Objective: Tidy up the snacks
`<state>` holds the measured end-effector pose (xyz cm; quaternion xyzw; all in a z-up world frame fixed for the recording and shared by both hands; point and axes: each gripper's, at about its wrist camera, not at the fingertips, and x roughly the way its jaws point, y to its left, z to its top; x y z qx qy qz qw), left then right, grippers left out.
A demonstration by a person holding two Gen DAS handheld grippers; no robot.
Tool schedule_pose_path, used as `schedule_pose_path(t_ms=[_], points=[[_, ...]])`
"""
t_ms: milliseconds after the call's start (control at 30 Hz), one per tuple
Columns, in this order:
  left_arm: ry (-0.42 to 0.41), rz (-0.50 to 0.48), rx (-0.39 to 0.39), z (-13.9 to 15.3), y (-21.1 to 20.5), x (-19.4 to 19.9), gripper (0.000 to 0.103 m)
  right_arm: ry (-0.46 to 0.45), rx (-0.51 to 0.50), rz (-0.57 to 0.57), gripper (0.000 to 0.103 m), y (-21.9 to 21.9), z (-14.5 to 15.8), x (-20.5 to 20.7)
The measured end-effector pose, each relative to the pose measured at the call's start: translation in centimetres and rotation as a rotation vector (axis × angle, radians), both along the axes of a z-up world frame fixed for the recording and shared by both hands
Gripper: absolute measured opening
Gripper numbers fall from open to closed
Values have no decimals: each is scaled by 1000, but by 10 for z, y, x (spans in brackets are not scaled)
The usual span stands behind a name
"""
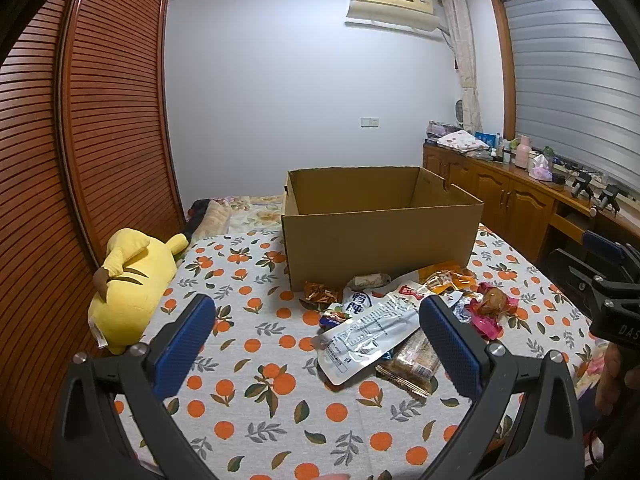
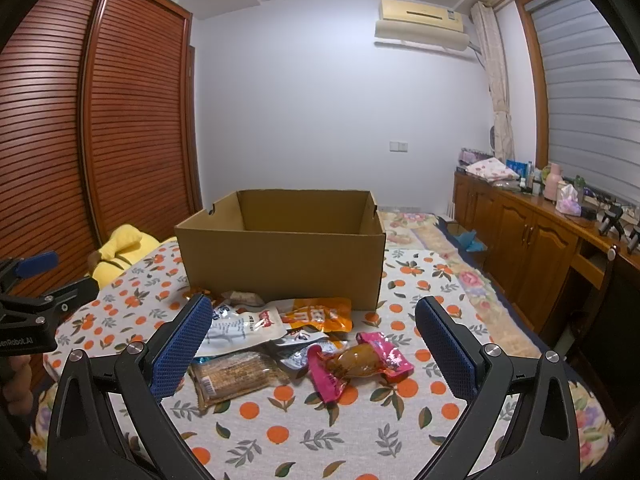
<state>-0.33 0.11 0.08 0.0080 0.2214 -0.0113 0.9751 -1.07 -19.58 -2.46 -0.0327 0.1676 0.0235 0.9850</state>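
An open cardboard box (image 1: 376, 236) stands on the orange-print cloth; it also shows in the right wrist view (image 2: 280, 256). Several snack packets lie in a pile in front of it: a white pouch (image 1: 368, 334) (image 2: 244, 330), an orange pouch (image 2: 320, 314) (image 1: 446, 278), a pink-wrapped drumstick (image 2: 360, 360) (image 1: 494, 306) and a clear-wrapped brown bar (image 2: 236, 376) (image 1: 412, 362). My left gripper (image 1: 316, 340) is open and empty, above the cloth left of the pile. My right gripper (image 2: 314, 344) is open and empty, hovering over the pile.
A yellow plush toy (image 1: 128, 284) lies at the left edge of the bed beside a slatted wooden wardrobe (image 1: 80, 160). A wooden sideboard (image 1: 520, 196) with clutter runs along the right. The other gripper shows at the right edge of the left wrist view (image 1: 612, 292).
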Motion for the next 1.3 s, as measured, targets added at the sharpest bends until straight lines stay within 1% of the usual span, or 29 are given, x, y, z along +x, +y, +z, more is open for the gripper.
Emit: schedule_pose_path(t_ms=[67,633,867,1300], points=[[5,-5,-10,0,1,1,103,-1,4,1,103,-1,0,0],[1,-9,-4,-1,0,1,103,-5,1,-6,103,0,2,-2],[19,-27,-4,-7,-1,7,103,10,-3,-7,103,0,3,1],[87,-101,-16,-33,-13,32,101,89,-37,-16,103,-19,-23,28]])
